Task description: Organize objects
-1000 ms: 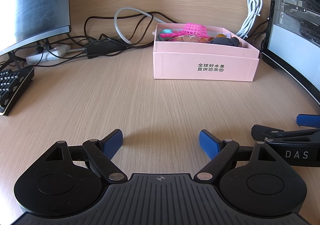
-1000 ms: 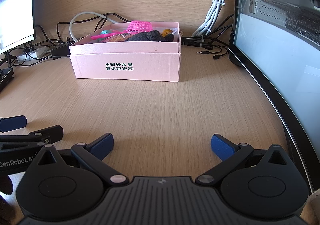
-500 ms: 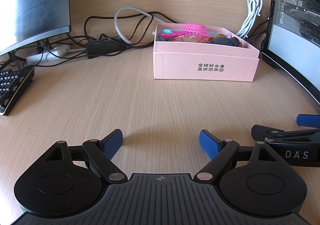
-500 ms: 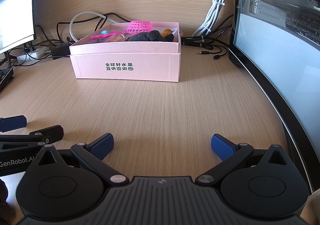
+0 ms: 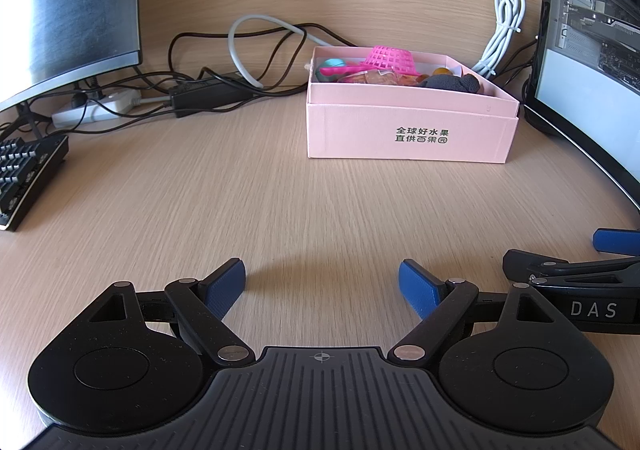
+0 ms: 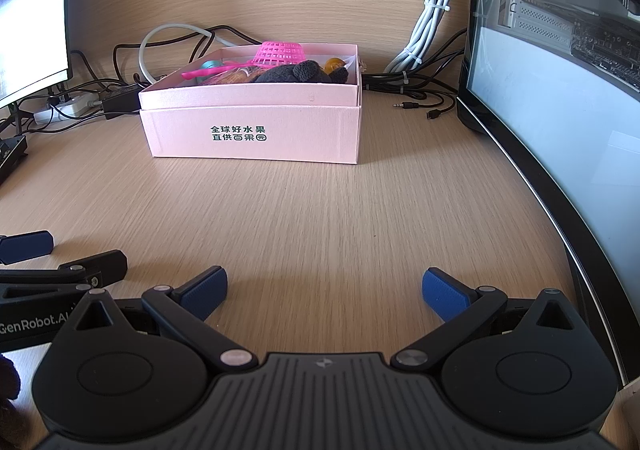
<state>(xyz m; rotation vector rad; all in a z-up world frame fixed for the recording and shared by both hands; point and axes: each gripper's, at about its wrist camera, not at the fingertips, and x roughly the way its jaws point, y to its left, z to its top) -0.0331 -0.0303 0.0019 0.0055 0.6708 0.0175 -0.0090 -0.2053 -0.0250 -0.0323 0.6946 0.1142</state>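
From my left wrist camera, my left gripper [image 5: 322, 284] is spread wide with nothing in it, low over the wooden desk [image 5: 280, 209]. The pink box [image 5: 410, 129] sits at one o'clock, full of toys, a pink basket [image 5: 390, 59] on top.

From my right wrist camera, my right gripper [image 6: 324, 292] is wide too, and empty. The pink box [image 6: 252, 129] is at eleven o'clock. A monitor [image 6: 560, 109] stands at three o'clock.

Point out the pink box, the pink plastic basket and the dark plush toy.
pink box [image 6: 256, 137], right wrist view, on its front wall by the printed text.
pink plastic basket [image 6: 280, 53], right wrist view, on its mesh side.
dark plush toy [image 6: 296, 73], right wrist view, on its fuzzy top.
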